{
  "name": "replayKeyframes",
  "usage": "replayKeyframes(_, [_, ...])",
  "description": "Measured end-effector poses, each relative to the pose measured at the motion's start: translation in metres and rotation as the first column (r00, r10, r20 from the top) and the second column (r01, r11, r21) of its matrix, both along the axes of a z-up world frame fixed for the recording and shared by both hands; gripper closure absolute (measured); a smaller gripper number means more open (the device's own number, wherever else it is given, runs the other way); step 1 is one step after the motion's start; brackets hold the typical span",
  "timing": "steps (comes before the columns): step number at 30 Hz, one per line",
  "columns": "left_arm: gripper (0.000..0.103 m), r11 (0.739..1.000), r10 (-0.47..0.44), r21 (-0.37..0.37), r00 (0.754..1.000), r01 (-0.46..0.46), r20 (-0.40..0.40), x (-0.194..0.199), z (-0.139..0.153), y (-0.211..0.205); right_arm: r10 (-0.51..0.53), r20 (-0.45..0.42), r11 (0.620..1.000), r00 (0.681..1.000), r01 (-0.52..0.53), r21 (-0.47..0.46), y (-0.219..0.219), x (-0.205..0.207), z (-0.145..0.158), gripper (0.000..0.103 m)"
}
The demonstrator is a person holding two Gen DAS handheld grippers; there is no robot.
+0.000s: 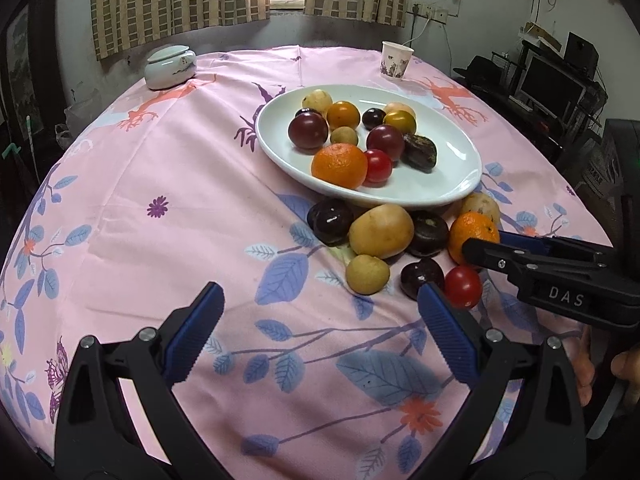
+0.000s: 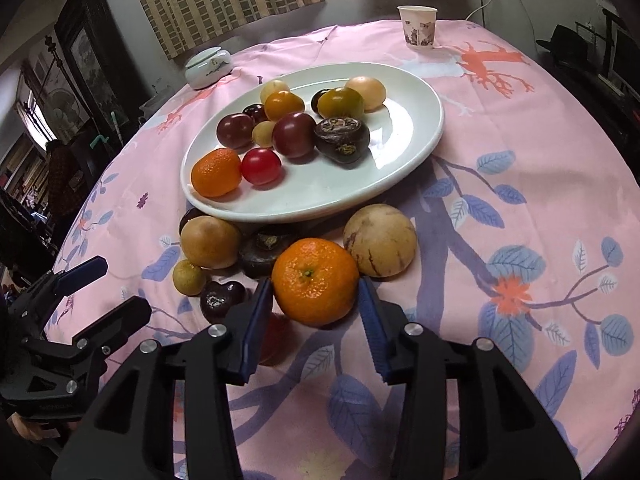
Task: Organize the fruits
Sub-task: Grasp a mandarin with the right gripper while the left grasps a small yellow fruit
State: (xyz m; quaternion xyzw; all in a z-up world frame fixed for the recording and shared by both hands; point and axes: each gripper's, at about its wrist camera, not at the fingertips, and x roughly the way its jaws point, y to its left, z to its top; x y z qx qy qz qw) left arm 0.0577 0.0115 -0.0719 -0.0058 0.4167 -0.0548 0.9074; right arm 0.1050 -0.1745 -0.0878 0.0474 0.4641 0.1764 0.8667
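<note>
Pink floral cloth (image 1: 160, 168) covers the round table, and checked curtains hang behind it at the window. On the side of the right gripper (image 2: 316, 296), seen from the left wrist camera, white letters "DAS" can be read.

Both tools point steeply down toward the cloth. At the right gripper's tips lies a round orange mandarin (image 2: 315, 282) on the cloth, and the two blue ribbed pads touch its left and right sides, so the tool pinches it. Just beyond it, a little to the right, sits a pale beige round fruit (image 2: 380, 241); beyond that stands the white oval plate (image 2: 404, 152), which already carries several fruits, among them a second mandarin and a red tomato.

The left gripper (image 1: 320, 304) hovers over the bare cloth with its pads spread wide and nothing between them. Ahead of it and to its right lie a small yellow-brown round fruit (image 1: 367, 274), a dark purple plum (image 1: 422, 276) and a small red tomato (image 1: 463, 286), close by its right pad. A person's fingers (image 1: 624, 368) show at the right edge.
</note>
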Motion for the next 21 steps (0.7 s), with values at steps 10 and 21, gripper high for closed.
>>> replayKeyframes(10, [0.005, 1.0, -0.003, 0.022, 0.999, 0.005, -0.051, 0.022, -0.02, 0.0, 0.029, 0.018, 1.0, 0.999, -0.03, 0.01, 0.0, -0.023, 0.014, 0.058])
replayKeyframes(21, [0.075, 0.995, -0.1, -0.037, 0.993, 0.098, -0.06, 0.031, -0.025, -0.023, -0.007, 0.036, 0.999, 0.999, 0.005, 0.048, -0.021, -0.04, 0.03, 0.057])
